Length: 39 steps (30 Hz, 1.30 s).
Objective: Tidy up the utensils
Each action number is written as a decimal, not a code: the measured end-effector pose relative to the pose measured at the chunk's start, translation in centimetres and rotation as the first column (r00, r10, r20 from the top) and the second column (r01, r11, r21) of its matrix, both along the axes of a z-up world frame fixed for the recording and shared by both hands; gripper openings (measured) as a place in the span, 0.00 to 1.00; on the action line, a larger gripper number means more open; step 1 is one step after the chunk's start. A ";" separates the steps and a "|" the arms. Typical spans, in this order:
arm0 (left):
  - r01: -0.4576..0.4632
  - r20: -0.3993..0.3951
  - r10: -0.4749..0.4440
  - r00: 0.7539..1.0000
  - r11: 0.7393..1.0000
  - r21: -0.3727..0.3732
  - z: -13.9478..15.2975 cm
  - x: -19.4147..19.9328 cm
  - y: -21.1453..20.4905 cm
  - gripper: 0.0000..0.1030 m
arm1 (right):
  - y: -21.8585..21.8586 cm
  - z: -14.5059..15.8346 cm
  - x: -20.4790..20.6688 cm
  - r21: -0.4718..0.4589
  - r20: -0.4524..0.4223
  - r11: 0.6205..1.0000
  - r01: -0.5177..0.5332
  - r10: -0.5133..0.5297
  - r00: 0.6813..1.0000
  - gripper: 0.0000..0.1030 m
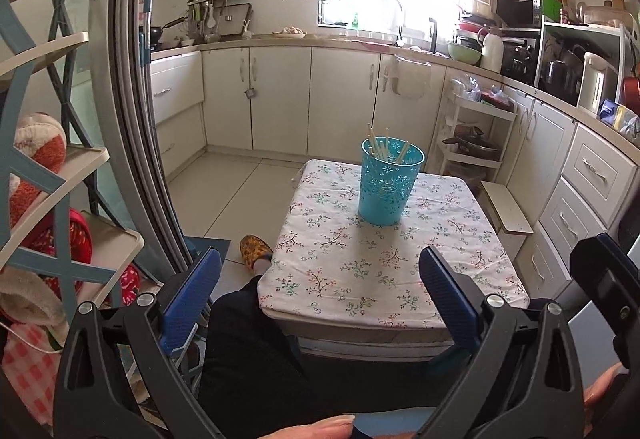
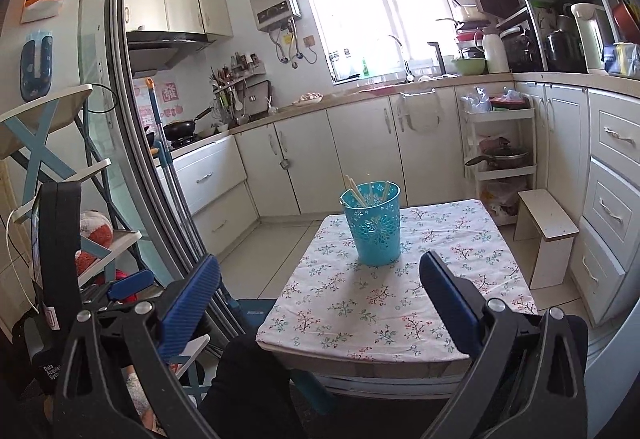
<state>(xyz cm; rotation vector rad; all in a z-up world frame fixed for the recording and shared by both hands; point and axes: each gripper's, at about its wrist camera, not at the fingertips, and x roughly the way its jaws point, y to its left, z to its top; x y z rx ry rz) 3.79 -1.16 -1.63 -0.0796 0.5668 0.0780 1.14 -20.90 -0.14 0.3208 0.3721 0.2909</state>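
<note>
The chopsticks stand inside the blue holder on the table, so the task looks nearly finished. The left gripper and right gripper are both spread wide, holding nothing.

The cup looks like teal plastic, pierced with a flower pattern. The sticks in it are pale, maybe wood. The table is covered with matt printed cloth. The fingers have ribbed blue pads on black plastic with metal screws.
</note>
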 end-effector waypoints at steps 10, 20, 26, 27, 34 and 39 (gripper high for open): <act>-0.019 0.027 0.019 0.999 1.000 -0.013 0.3 -1.3 0.9 0.93 | 0.7 0.6 -1.1 -0.026 0.025 1.000 -0.007 0.008 1.000 0.93; -0.026 0.041 0.026 0.999 1.000 -0.007 0.6 -2.1 1.1 0.93 | 0.8 0.9 -1.6 -0.039 0.042 0.999 -0.003 0.005 0.999 0.93; -0.027 0.048 0.027 0.998 1.000 -0.003 0.6 -2.3 1.3 0.93 | 1.0 1.0 -1.9 -0.046 0.047 0.999 -0.004 0.006 0.999 0.93; -0.027 0.049 0.027 0.998 1.000 -0.002 0.7 -2.3 1.3 0.93 | 1.0 1.0 -1.9 -0.047 0.047 0.999 -0.004 0.006 0.999 0.93; -0.029 0.056 0.029 0.998 1.000 0.001 0.8 -2.6 1.1 0.93 | 1.1 1.1 -1.9 -0.052 0.048 0.999 -0.004 0.006 0.999 0.93; -0.033 0.062 0.032 0.998 0.999 0.006 0.9 -2.7 1.1 0.93 | 1.2 1.1 -1.9 -0.056 0.049 0.998 -0.005 0.008 0.999 0.93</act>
